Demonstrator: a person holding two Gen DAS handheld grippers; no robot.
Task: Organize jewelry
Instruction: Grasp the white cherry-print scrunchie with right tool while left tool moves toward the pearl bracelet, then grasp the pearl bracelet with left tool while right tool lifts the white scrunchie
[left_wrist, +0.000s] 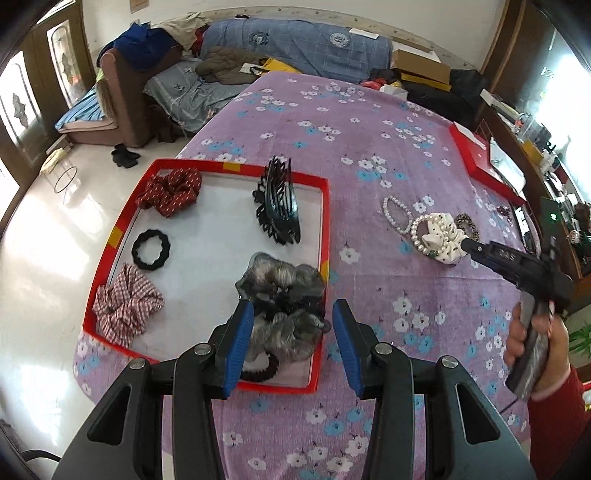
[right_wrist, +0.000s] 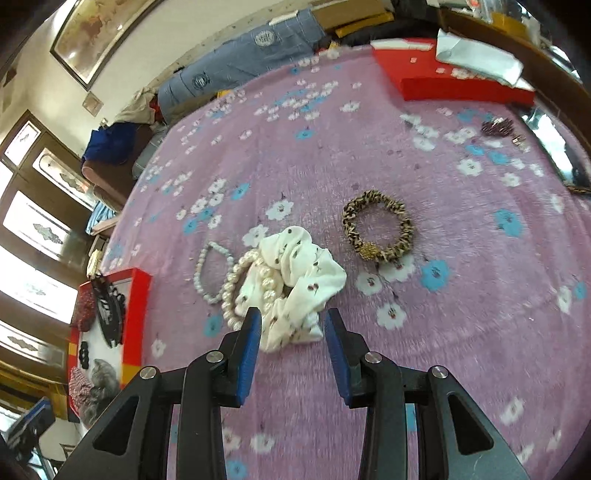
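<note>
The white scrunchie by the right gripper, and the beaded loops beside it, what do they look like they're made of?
The white scrunchie looks like thin matte woven fabric: soft gathered folds and small dark printed specks. The beaded loops look like glossy pearl-style beads, round and off-white with a sheen; whether real pearl, plastic or glass cannot be told.

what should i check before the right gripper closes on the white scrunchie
1. Right gripper open: ok, blue pads spread apart.
2. White scrunchie lined up between the pads: ok, its near edge lies in the gap.
3. Pearl bracelet free of the grasp: not ok, it touches the scrunchie's left side right by the left pad.
4. Leopard scrunchie out of the way: ok, it lies apart to the right.
5. Room in the red tray: ok, white floor shows mid-tray.
6. Left gripper empty: ok, it is open above the grey scrunchie.
</note>
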